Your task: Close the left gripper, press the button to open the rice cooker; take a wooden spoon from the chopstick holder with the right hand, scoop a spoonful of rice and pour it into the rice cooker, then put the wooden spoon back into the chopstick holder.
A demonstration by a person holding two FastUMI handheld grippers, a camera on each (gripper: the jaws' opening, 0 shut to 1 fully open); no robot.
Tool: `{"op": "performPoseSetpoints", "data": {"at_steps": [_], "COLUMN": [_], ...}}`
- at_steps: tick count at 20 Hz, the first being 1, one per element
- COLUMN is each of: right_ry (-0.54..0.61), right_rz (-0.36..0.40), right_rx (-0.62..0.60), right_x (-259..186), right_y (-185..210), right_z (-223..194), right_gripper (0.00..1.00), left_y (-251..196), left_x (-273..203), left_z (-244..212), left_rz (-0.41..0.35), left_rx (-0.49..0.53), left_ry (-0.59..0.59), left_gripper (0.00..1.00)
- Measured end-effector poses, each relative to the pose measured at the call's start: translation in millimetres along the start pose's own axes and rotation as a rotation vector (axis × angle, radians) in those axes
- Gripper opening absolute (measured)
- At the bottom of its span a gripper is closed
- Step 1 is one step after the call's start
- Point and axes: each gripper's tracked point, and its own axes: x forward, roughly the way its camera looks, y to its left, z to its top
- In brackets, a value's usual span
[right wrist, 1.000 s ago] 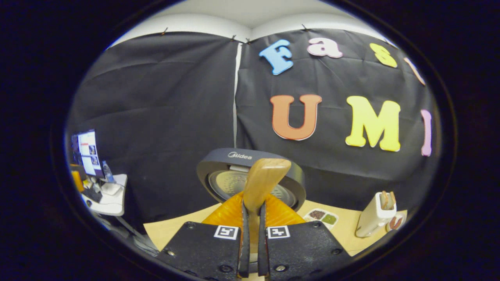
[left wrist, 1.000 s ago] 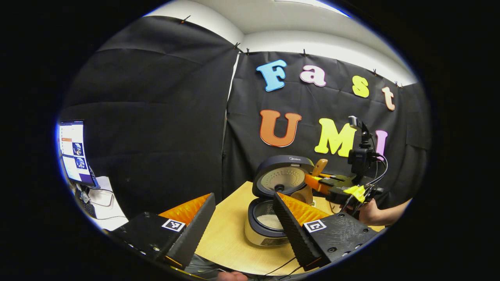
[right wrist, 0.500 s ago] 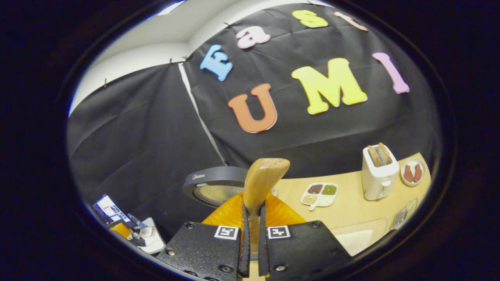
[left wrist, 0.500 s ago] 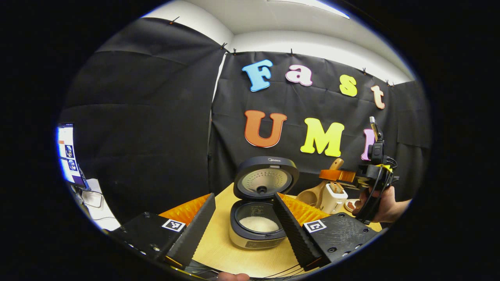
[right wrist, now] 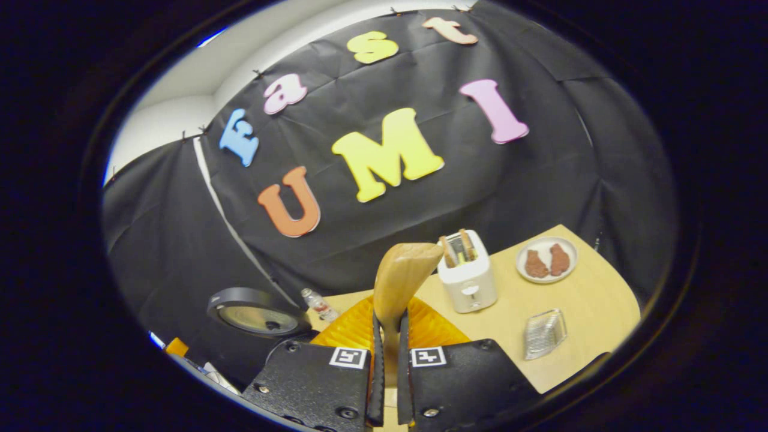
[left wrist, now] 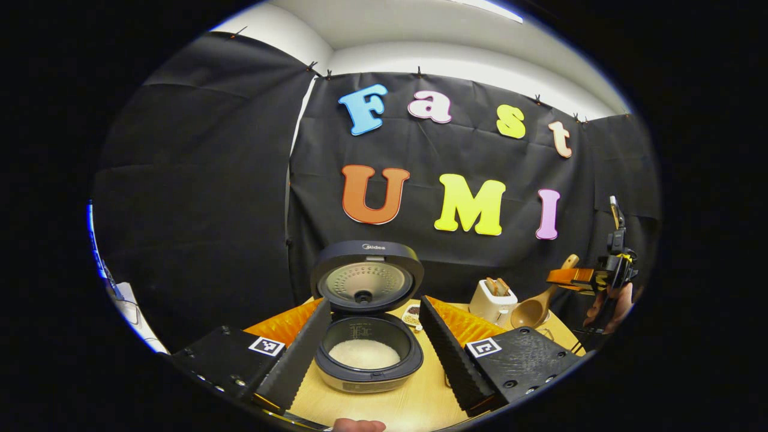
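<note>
the table point(right wrist: 576, 300) is seen as a pale wooden top carrying everything else. at its near left the rice cooker point(left wrist: 367, 354) is set with its lid point(left wrist: 367, 277) raised upright and white rice shown in the inner pot, so the button press and the pour are judged done. a white toaster point(right wrist: 467, 277) is placed near the middle of the table, with a plate point(right wrist: 546, 259) of brown pieces and a small clear grater-like object point(right wrist: 545, 333) well apart to its right. the left gripper point(left wrist: 375, 339) is held spread wide and empty, framing the cooker. the right gripper point(right wrist: 387, 366) is clamped on the handle of the wooden spoon point(right wrist: 403, 282); in the left gripper view the spoon's bowl point(left wrist: 528, 312) is hung just beside the toaster. the return step is judged in hand. the chopstick holder cannot be picked out, so it must be located next and the spoon lowered into it before release.
</note>
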Motion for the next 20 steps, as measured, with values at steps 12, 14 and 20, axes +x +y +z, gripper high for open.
{"op": "performPoseSetpoints", "data": {"at_steps": [12, 14, 20], "right_ry": [-0.034, -0.026, -0.01], "right_rz": [-0.267, -0.289, -0.31], "right_rx": [0.008, 0.023, 0.017], "right_x": [22.0, 29.1, 53.9], "right_y": [-169.4, -185.3, -216.7], "right_z": [9.3, 0.1, -30.7], "right_gripper": [0.14, 0.13, 0.14], "left_y": [-48.1, -51.8, -57.3], "left_x": [23.7, 25.6, 29.2], "left_z": [-3.5, 0.1, 2.2], "left_rz": [-0.038, -0.04, -0.011], "left_rx": [0.016, 0.003, -0.005], "left_ry": [0.057, 0.057, 0.071], "left_gripper": [0.95, 0.95, 0.95]}}
